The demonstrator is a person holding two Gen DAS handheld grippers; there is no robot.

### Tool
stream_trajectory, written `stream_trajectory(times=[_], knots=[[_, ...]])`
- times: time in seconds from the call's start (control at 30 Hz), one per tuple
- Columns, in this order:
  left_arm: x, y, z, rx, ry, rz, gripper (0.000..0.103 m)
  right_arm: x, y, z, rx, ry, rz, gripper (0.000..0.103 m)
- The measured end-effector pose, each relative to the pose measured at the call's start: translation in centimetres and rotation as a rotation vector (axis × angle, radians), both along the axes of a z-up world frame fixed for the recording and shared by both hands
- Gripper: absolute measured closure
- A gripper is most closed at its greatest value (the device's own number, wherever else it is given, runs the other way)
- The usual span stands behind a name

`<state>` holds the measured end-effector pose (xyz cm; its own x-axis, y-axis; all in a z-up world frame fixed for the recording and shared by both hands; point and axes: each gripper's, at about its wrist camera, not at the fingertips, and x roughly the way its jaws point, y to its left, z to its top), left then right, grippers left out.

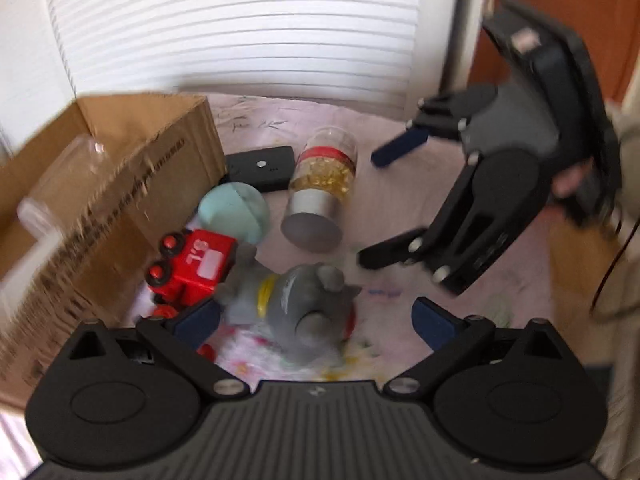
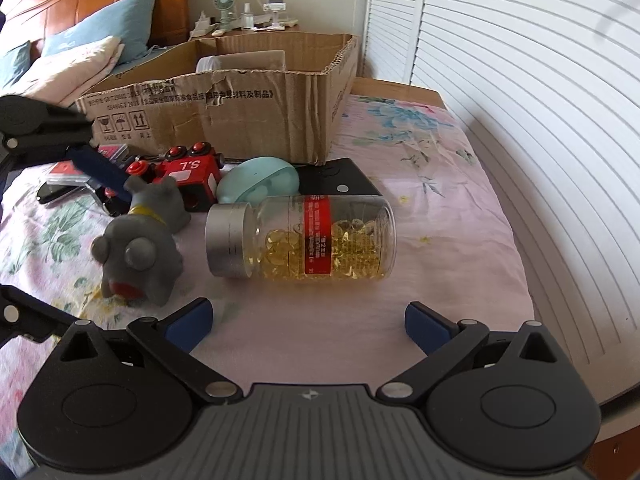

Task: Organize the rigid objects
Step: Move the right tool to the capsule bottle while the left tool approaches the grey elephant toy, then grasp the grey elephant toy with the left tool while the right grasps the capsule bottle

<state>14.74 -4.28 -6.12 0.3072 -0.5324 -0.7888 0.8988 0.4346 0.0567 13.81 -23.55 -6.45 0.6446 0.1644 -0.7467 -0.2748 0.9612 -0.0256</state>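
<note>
The bottle [image 2: 300, 238] lies on its side on the bed [image 2: 460, 184] and may roll away. Your right claw [image 2: 308, 320] and left claw [image 1: 316, 320] are wide open, holding nothing.

A bed [image 2: 460, 216] spread with a pink floral sheet carries a jumble of objects: a capsule jar [image 2: 304, 240] lies on its side at centre, a grey toy figure [image 2: 140, 248] at its 9 o'clock. At 12 o'clock sits an open cardboard box [image 2: 248, 108], with a red toy train [image 2: 180, 176], a mint-green case [image 2: 260, 180] and a flat black device [image 2: 344, 180] lined along its base. Pillows [image 2: 80, 52] lie at 10 o'clock.
</note>
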Motion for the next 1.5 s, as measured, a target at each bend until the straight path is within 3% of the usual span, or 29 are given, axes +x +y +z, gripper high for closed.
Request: stream_trajectory(times=[0.2,0.27,0.3,0.37,0.43,0.8,1.07,1.2,1.5], knots=[[0.1,-1.4,-0.7,0.062,-0.051,-0.045,0.010,-0.2,-0.1,0.0,0.002,-0.006,0.007,0.000],[-0.2,-1.5,-0.8,0.075,-0.088,-0.047,0.017,-0.2,-0.1,0.0,0.001,-0.006,0.007,0.000],[-0.3,-1.3,-0.7,0.079,-0.108,-0.037,0.025,-0.2,-0.1,0.0,0.002,-0.007,0.007,0.000],[-0.2,-0.8,-0.5,0.066,-0.101,-0.010,0.029,-0.3,0.0,0.0,0.003,-0.009,0.006,0.000],[-0.2,-0.1,-0.3,0.036,-0.054,0.022,0.029,-0.3,0.0,0.0,0.002,-0.007,0.005,0.000],[-4.5,3.5,0.0,0.045,-0.021,0.221,0.026,-0.5,-0.1,0.0,0.001,-0.009,-0.002,0.000],[-4.1,3.5,-1.3,0.018,-0.004,0.204,0.023,-0.1,0.0,0.1,0.002,-0.001,0.008,0.000],[-4.1,3.7,-1.6,0.005,-0.011,0.195,0.015,0.6,0.1,0.1,0.008,0.003,0.005,0.000],[-4.1,4.0,-1.5,-0.013,-0.003,0.204,0.015,1.5,0.2,0.9,0.048,0.004,-0.004,0.000]])
